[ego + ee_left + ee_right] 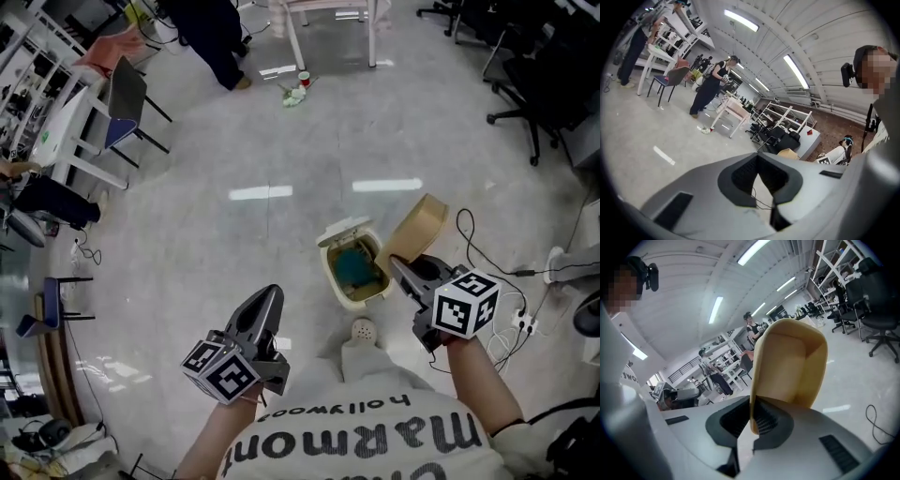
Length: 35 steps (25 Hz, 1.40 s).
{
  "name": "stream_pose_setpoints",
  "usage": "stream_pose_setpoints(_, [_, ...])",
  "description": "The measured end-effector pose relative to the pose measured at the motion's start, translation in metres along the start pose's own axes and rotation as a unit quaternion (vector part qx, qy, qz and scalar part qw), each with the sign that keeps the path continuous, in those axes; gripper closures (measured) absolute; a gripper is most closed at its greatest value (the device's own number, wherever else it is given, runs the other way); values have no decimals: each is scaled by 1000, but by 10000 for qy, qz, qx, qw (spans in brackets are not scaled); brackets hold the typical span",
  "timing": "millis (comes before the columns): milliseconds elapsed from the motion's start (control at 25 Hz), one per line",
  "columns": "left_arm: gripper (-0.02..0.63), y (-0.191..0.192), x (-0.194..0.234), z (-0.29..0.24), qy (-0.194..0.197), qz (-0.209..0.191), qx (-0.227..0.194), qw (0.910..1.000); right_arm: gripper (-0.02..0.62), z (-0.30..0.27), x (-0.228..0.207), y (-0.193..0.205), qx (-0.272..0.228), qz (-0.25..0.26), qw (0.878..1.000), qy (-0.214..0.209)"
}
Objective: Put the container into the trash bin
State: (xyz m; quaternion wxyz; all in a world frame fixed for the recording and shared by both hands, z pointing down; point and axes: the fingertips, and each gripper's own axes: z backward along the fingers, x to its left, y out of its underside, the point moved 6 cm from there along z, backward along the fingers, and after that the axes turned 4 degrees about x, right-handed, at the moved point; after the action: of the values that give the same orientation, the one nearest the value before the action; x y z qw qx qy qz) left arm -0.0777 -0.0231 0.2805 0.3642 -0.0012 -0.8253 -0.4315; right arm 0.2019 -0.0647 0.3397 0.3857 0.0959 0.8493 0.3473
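Note:
A tan paper container (415, 230) (790, 363) is pinched by its rim in my right gripper (405, 271) (751, 425), held tilted just right of the bin's opening. The small cream trash bin (341, 277) stands on the floor with its lid (343, 229) flipped up; a teal liner shows inside. My left gripper (266, 302) (759, 190) is shut with nothing in it, held low and to the left of the bin, pointing away over the floor.
A white dome-shaped object (364, 330) lies on the floor near the bin. Cables (487, 253) trail at the right. Office chairs (539, 89) stand far right, a white table (328, 23) with litter (296, 92) beside it far ahead, a person (214, 42) nearby.

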Motion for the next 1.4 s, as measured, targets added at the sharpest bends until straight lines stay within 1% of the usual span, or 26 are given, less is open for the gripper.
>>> stream_pose_setpoints(120, [615, 5, 4, -5, -131, -129, 193, 9996, 589, -16, -11, 6, 42, -126, 9999, -28])
stream_pose_setpoints(280, [615, 11, 5, -20, -185, -301, 297, 9989, 589, -29, -33, 19, 148, -348, 9993, -3])
stream_pose_setpoints(400, [615, 17, 10, -30, -129, -381, 434, 9982, 589, -38, -39, 34, 288, -529, 9982, 66])
stream_pose_setpoints(560, [615, 30, 28, -46, 60, -357, 760, 9964, 589, -49, -41, 48, 559, -549, 9966, 240])
stream_pose_setpoints(640, [615, 35, 35, -60, 193, -354, 934, 9948, 589, -49, -42, 47, 474, -453, 9968, 447])
stream_pose_setpoints(720, [615, 34, 42, -75, 329, -390, 1027, 9934, 589, -49, -44, 42, 253, -312, 9969, 676])
stream_pose_setpoints(760, [615, 31, 46, -82, 390, -428, 1057, 9927, 589, -51, -45, 39, 130, -294, 9964, 784])
stream_pose_setpoints(840, [614, 24, 56, -95, 494, -536, 1165, 9905, 589, -59, -51, 41, -71, -413, 9935, 1062])
stream_pose_setpoints(960, [615, 19, 74, -102, 636, -763, 1550, 9829, 589, -77, -63, 59, -69, -684, 9832, 1693])
stream_pose_setpoints(1040, [615, 20, 89, -104, 872, -755, 1886, 9753, 589, -92, -68, 71, 22, -903, 9750, 2029])
stream_pose_setpoints(1120, [615, 27, 103, -108, 1141, -606, 2243, 9659, 589, -107, -69, 86, 122, -1187, 9688, 2172])
stream_pose_setpoints(1160, [615, 32, 109, -110, 1216, -581, 2396, 9615, 589, -113, -70, 94, 188, -1297, 9661, 2225])
stream_pose_setpoints(1280, [615, 45, 125, -117, 1271, -718, 2714, 9513, 589, -128, -74, 119, 443, -1424, 9561, 2523])
stream_pose_setpoints(1360, [615, 51, 135, -120, 1316, -817, 2845, 9461, 589, -142, -76, 138, 740, -1413, 9496, 2698])
stream_pose_setpoints(1400, [615, 55, 138, -120, 1341, -876, 2904, 9434, 589, -149, -76, 149, 935, -1391, 9479, 2710])
